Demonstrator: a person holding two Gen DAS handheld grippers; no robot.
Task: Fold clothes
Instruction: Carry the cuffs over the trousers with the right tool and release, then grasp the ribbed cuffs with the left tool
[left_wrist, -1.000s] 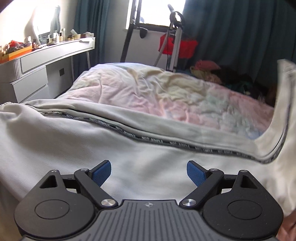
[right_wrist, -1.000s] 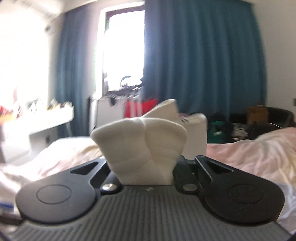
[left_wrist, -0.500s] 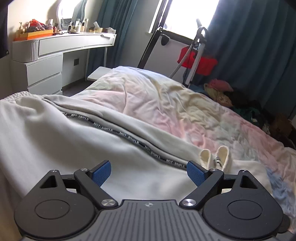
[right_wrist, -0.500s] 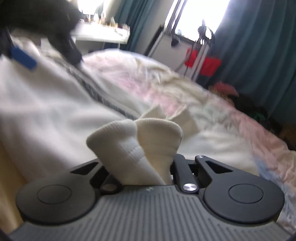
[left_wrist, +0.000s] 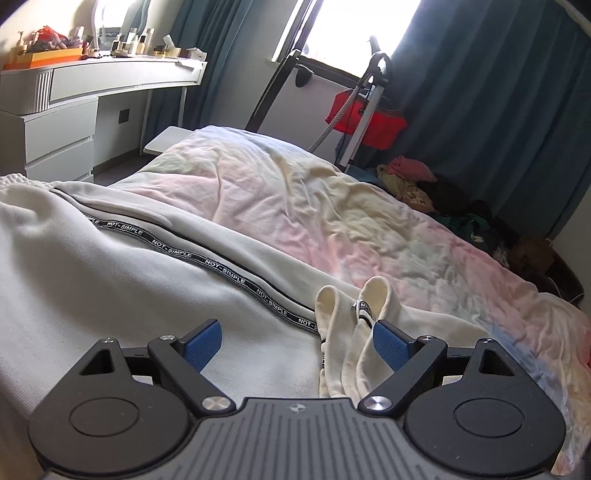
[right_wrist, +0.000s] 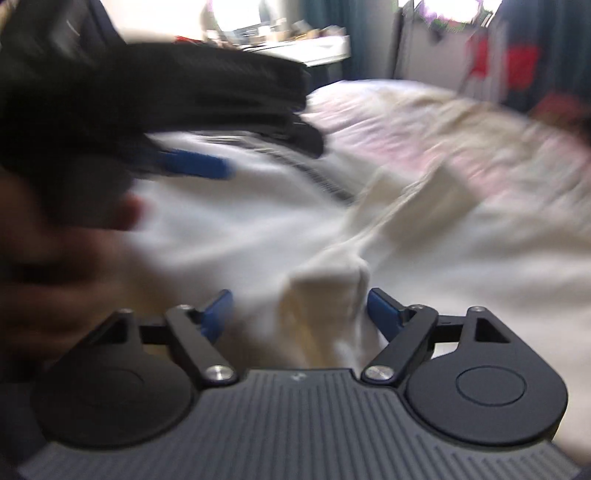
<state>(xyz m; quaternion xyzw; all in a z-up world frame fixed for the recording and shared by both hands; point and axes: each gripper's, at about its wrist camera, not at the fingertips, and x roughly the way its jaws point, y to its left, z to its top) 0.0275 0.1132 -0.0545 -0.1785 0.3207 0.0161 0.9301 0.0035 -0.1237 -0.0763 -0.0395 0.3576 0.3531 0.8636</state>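
Cream track pants (left_wrist: 110, 280) with a black "NOT-SIMPLE" side stripe (left_wrist: 221, 267) lie spread over the bed. Their ribbed leg cuffs (left_wrist: 354, 306) are folded back onto the fabric. In the left wrist view the cuffs lie just inside the right pad of my open left gripper (left_wrist: 297, 343), which holds nothing. In the blurred right wrist view my right gripper (right_wrist: 301, 314) has its jaws opening. A cream cuff (right_wrist: 325, 291) stands loose between its pads, which do not press on it. The left gripper (right_wrist: 195, 166) hangs over the pants at upper left.
A pink and yellow duvet (left_wrist: 332, 206) covers the bed beyond the pants. A white dresser (left_wrist: 59, 122) with bottles stands at the left. A red bag on a metal stand (left_wrist: 365, 118) and a pile of clothes (left_wrist: 424, 184) lie by the dark curtains. A hand (right_wrist: 55, 258) shows at left.
The right gripper came down with the cuffs, laid them on the pants and let go. The lifted leg end now lies folded over. The left gripper shifted a little and rolled.
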